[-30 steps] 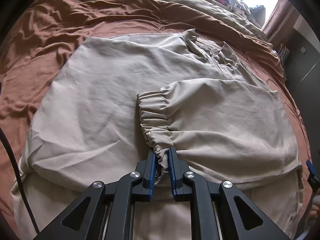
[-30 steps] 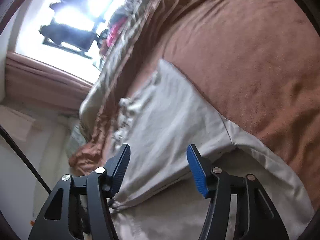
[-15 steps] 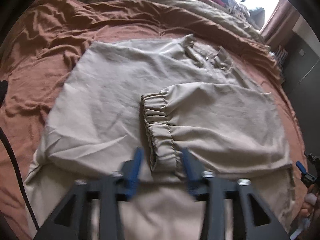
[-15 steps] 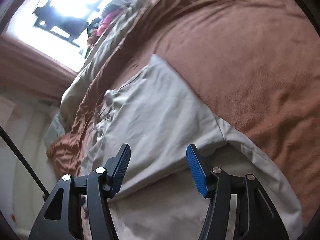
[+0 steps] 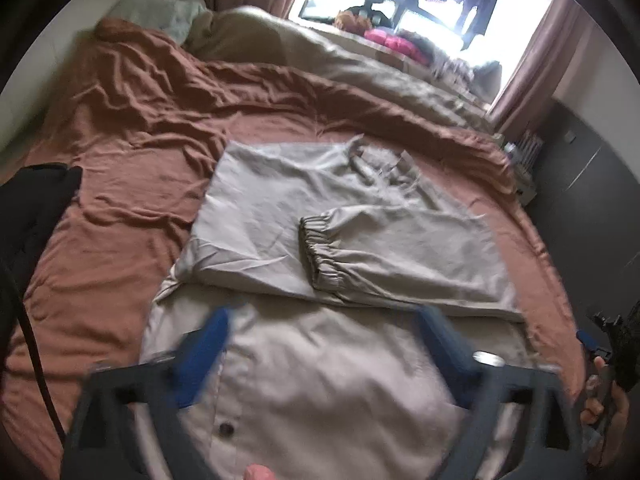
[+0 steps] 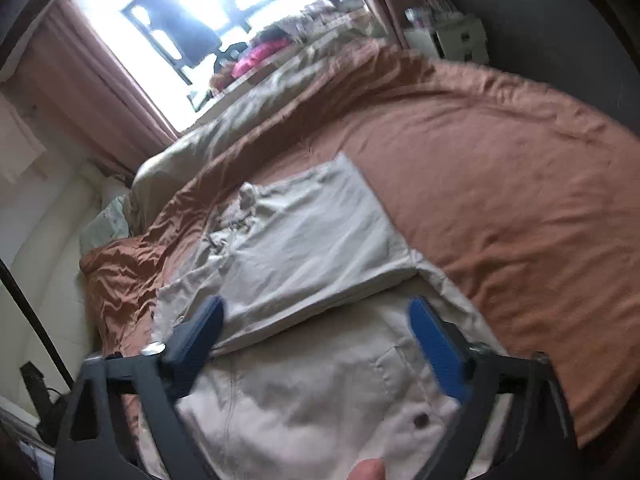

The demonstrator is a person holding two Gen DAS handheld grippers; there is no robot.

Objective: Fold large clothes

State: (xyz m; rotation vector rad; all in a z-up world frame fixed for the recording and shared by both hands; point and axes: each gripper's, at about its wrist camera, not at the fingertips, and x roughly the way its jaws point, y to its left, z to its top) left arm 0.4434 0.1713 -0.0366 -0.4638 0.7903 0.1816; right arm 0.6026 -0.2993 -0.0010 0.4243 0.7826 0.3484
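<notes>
The large beige cotton jacket [image 5: 360,240] lies on the rust-brown bedsheet [image 5: 120,240], sleeves folded inward. Left gripper [image 5: 324,344] and right gripper [image 6: 316,332] both hover spread, empty, over its near hem; pinch both hem corners evenly before lifting.

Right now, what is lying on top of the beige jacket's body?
Both sleeves are folded across the jacket; the elastic cuff of the upper sleeve lies near its middle. The fabric beneath those layers is covered. Both tongs are open and touch nothing.
</notes>
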